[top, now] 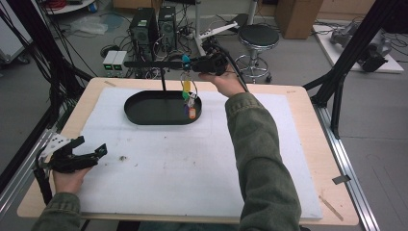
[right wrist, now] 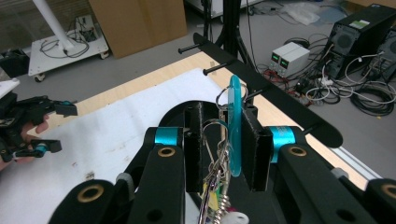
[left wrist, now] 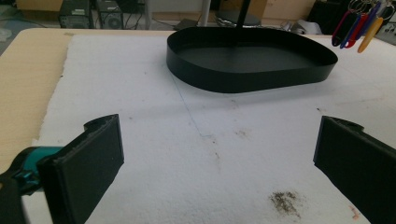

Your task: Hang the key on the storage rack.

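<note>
A bunch of keys with coloured tags (top: 187, 94) hangs over the right end of a black oval tray (top: 144, 111). My right gripper (top: 190, 61) is shut on the bunch's teal tag (right wrist: 235, 123), right beside the black peg bar (top: 149, 63) that stands on a post above the tray. In the right gripper view the bar's pegs (right wrist: 217, 67) lie just beyond the jaws. My left gripper (top: 91, 146) rests at the table's near left corner, wide open with nothing between its pads (left wrist: 100, 149). From the left gripper view, the tray (left wrist: 252, 77) lies ahead and the tags (left wrist: 359, 23) dangle at upper right.
A white foam mat (top: 183, 163) covers the wooden table (top: 308, 96), with a small dark stain (left wrist: 285, 203) near the left gripper. Beyond the far edge are computer towers (top: 144, 26), a stool (top: 258, 38) and cables. Black frame struts (top: 346, 57) flank the table.
</note>
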The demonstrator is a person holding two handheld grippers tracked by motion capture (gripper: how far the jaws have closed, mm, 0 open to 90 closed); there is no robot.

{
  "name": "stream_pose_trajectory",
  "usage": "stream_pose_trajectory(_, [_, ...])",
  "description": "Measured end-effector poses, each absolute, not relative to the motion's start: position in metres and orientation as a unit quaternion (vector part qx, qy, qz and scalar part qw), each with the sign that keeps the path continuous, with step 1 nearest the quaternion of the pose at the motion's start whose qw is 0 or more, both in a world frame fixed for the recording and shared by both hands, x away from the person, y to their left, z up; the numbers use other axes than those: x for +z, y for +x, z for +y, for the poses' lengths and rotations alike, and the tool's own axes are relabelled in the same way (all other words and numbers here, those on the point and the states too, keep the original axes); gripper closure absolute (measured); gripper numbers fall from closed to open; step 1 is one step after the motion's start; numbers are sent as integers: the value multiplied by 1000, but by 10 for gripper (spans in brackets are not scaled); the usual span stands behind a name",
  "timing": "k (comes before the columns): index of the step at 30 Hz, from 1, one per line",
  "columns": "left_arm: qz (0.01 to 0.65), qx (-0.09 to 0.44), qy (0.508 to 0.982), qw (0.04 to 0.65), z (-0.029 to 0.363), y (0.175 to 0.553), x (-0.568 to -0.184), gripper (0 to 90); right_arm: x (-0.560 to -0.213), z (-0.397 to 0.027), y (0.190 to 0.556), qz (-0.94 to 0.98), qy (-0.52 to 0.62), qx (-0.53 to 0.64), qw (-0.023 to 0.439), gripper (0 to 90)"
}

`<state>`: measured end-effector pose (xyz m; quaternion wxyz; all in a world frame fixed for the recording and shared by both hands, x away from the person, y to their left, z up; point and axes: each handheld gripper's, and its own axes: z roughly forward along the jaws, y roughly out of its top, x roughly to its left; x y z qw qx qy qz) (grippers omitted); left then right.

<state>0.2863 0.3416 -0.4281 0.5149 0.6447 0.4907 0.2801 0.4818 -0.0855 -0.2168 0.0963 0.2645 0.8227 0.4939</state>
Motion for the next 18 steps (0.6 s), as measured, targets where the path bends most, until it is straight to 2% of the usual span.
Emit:
stream_pose_trajectory(9, [490, 280, 646, 514, 342, 286, -428, 20, -210, -79, 493, 819, 265, 499, 100, 737])
stream_pose_trajectory(18, [490, 281, 647, 512, 341, 287, -429, 20, -218, -84, 513, 808, 278, 509, 99, 736])
